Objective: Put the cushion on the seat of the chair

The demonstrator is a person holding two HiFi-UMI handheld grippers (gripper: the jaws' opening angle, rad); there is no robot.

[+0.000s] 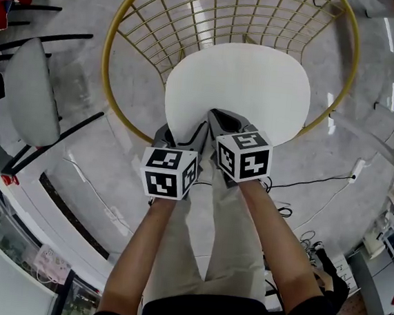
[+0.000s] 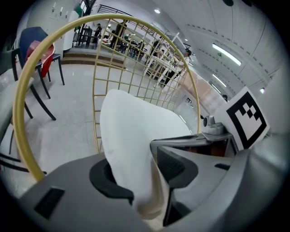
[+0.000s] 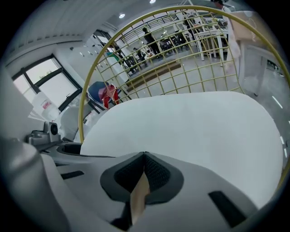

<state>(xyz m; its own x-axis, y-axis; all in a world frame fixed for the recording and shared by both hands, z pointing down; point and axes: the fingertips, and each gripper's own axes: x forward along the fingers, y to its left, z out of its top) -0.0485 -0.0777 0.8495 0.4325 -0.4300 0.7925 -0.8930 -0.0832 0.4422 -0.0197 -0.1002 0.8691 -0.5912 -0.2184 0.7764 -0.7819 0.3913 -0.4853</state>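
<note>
A round white cushion [image 1: 238, 88] lies on the seat of a gold wire chair [image 1: 111, 76], inside its ring-shaped back. Both grippers sit at the cushion's near edge, side by side. My left gripper [image 1: 182, 134] stands open, and a fold of the cushion [image 2: 131, 136] hangs loosely between its dark pads [image 2: 176, 167] in the left gripper view [image 2: 145, 174]. My right gripper [image 1: 216, 117] is shut, its tips meeting just at the rim of the cushion [image 3: 190, 131]. In the right gripper view [image 3: 144, 156] no cushion shows between the pads, only beige trouser cloth behind the gap.
A grey chair with black legs [image 1: 30, 92] stands to the left on the marble floor. A white power strip and black cable [image 1: 357, 169] lie to the right. The person's legs are directly below the grippers. More chairs and a wire rack [image 2: 163, 59] stand beyond.
</note>
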